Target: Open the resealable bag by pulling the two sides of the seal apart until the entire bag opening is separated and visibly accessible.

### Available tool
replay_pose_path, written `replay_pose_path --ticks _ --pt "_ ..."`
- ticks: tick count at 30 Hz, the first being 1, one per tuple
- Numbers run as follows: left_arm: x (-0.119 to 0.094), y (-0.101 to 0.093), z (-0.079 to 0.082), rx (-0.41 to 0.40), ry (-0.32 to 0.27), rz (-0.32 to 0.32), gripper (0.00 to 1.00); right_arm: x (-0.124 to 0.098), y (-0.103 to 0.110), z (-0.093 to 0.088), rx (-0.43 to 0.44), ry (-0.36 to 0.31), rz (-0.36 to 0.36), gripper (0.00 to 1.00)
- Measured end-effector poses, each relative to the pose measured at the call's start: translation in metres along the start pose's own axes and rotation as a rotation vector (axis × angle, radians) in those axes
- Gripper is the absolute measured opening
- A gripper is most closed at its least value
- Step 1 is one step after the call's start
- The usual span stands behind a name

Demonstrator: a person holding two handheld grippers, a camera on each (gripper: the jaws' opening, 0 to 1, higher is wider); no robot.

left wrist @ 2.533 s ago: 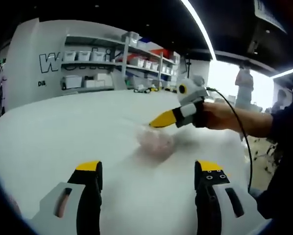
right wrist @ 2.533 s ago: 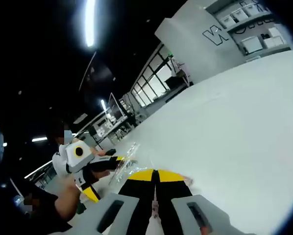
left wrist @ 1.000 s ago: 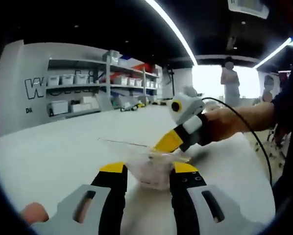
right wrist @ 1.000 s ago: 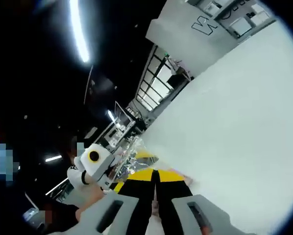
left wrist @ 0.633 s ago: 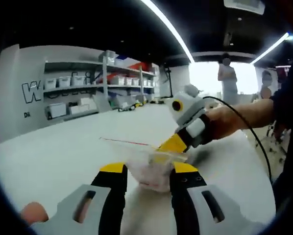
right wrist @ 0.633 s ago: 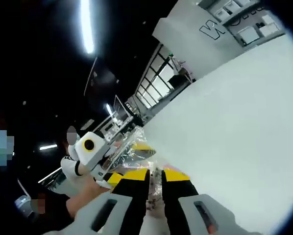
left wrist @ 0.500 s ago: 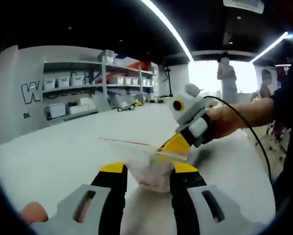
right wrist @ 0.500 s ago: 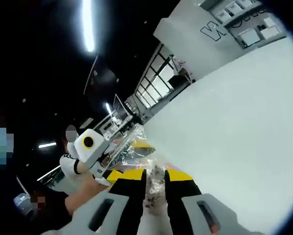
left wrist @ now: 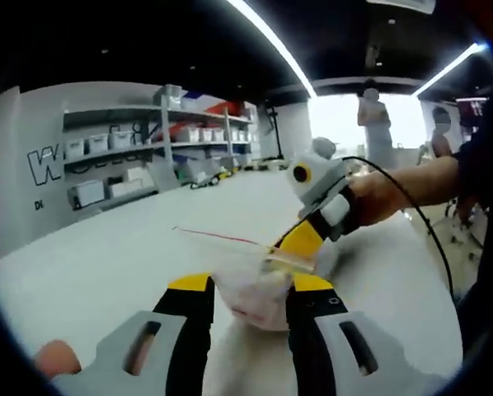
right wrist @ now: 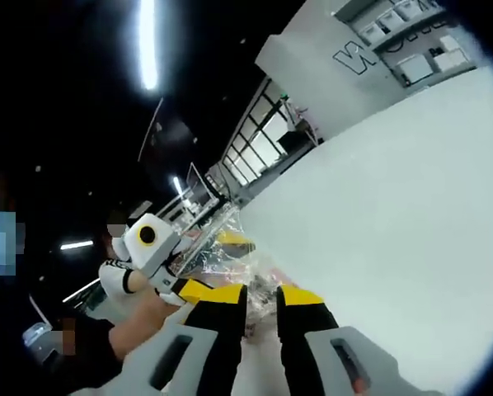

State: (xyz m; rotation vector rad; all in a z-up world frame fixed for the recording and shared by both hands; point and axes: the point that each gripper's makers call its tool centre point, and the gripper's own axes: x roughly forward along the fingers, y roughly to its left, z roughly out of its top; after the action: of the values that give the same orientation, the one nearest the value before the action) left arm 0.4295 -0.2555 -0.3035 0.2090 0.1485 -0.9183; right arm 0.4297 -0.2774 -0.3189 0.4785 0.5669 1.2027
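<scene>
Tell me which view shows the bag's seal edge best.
Left gripper view: the bag sits between the left gripper jaws, red seal line visible, right gripper at its rim. Right gripper view shows crinkled plastic, no clear seal.

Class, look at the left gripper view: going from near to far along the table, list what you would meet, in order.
The left hand-held gripper → the resealable bag between its jaws → the right hand-held gripper at the bag's top edge → the white table stretching beyond → the shelves of bins against the far wall.
</scene>
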Motion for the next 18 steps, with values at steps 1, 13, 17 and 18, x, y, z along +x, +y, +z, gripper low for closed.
replay_pose_path --ticks 1,13,17,18 --pt "0.000 0.000 0.000 0.001 0.003 -0.001 0.34 0.000 0.003 -0.003 0.002 -0.002 0.000 0.11" --pt "0.004 -0.004 0.002 0.033 0.013 -0.008 0.34 -0.009 0.004 0.000 -0.006 -0.006 -0.008 0.11" --pt "0.007 -0.007 0.003 0.050 0.021 -0.007 0.34 -0.016 0.009 0.000 -0.021 -0.006 -0.018 0.11" --pt "0.007 -0.008 0.003 0.054 0.022 -0.007 0.34 -0.017 0.009 0.001 -0.028 -0.006 -0.024 0.11"
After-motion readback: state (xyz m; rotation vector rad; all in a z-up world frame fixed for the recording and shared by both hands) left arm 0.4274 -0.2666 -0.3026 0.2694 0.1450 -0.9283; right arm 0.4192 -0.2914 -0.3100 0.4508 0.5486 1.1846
